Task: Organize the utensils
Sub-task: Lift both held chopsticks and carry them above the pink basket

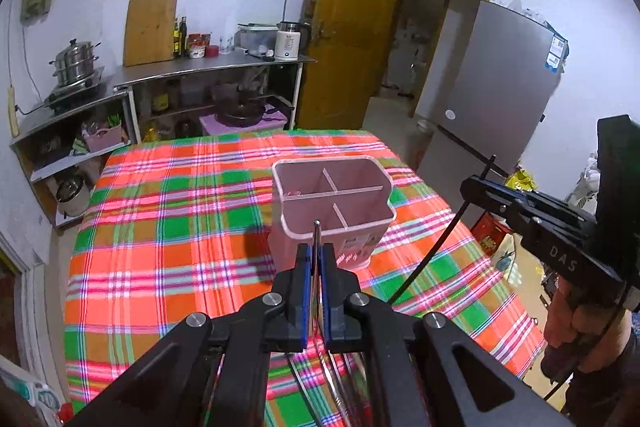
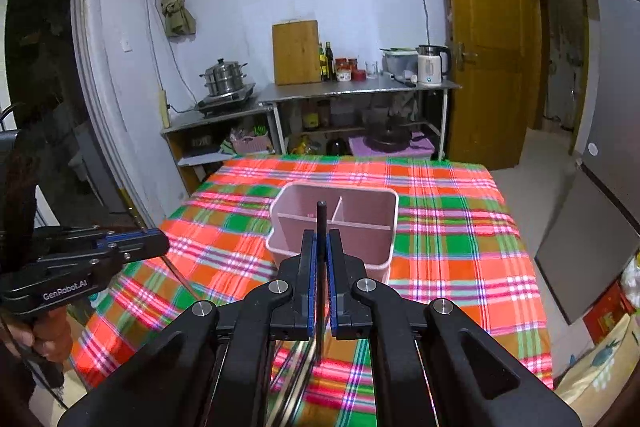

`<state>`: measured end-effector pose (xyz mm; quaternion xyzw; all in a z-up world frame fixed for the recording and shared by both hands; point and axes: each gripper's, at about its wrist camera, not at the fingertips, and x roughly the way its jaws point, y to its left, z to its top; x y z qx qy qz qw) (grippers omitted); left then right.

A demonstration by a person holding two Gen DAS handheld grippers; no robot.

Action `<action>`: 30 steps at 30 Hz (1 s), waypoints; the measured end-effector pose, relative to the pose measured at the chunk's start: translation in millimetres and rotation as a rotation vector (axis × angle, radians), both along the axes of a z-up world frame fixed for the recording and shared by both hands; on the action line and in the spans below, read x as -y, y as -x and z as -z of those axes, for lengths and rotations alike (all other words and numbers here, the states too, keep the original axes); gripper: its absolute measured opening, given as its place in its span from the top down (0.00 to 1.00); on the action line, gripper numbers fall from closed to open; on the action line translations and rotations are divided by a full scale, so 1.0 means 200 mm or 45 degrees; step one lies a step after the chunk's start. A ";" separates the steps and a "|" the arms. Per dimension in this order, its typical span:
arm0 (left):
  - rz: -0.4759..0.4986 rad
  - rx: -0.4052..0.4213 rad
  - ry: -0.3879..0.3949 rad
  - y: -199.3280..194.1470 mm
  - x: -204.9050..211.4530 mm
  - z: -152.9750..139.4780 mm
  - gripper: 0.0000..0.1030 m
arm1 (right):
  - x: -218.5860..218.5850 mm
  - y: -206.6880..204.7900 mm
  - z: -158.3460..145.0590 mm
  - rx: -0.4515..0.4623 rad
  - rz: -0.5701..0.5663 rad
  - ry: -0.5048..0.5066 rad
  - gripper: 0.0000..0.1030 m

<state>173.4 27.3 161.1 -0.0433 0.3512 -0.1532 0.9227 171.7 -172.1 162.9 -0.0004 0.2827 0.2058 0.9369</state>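
A: Where did the caddy [image 1: 334, 211] stand?
B: Upright on the plaid cloth [image 1: 160, 227], mid-table, compartments open upward.
A: And the grippers?
B: Left gripper [image 1: 316, 255] pinched a metal utensil [image 1: 316, 239] just short of the caddy. Right gripper [image 2: 321, 243] clamped a dark chopstick [image 2: 321, 223], its tip over the caddy.

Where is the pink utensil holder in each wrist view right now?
Left wrist view: the pink utensil holder stands centre frame on the plaid tablecloth, just beyond the fingers.
Right wrist view: the holder is centre, partly behind the fingers.
Shared landmark: the wooden cutting board leaning against the wall.
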 end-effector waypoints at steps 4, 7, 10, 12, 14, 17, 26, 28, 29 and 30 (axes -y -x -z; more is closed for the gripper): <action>0.006 0.019 0.022 -0.08 0.01 -0.09 0.96 | 0.00 -0.04 -0.07 0.029 0.001 -0.019 0.96; 0.007 0.037 0.039 -0.15 0.02 -0.16 0.96 | -0.01 -0.08 -0.14 0.057 0.005 -0.047 0.96; -0.008 0.057 0.051 -0.22 0.02 -0.22 0.96 | -0.02 -0.11 -0.20 0.089 0.009 -0.065 0.96; -0.019 0.065 0.056 -0.27 0.02 -0.25 0.96 | -0.02 -0.15 -0.24 0.113 0.017 -0.082 0.96; -0.031 0.077 0.062 -0.32 0.01 -0.27 0.96 | -0.02 -0.18 -0.27 0.132 0.026 -0.100 0.96; -0.043 0.072 0.078 -0.40 0.01 -0.27 0.96 | -0.03 -0.24 -0.32 0.157 0.040 -0.134 0.96; -0.071 -0.016 0.096 -0.60 0.01 -0.04 0.96 | -0.08 -0.41 -0.20 0.120 0.042 -0.159 0.96; -0.078 -0.046 0.096 -0.64 0.01 0.04 0.96 | -0.09 -0.44 -0.13 0.086 0.041 -0.156 0.96; -0.082 -0.059 0.098 -0.65 0.00 0.08 0.96 | -0.09 -0.46 -0.10 0.068 0.039 -0.154 0.96; -0.084 -0.076 0.105 -0.67 0.00 0.13 0.96 | -0.09 -0.46 -0.06 0.053 0.037 -0.151 0.96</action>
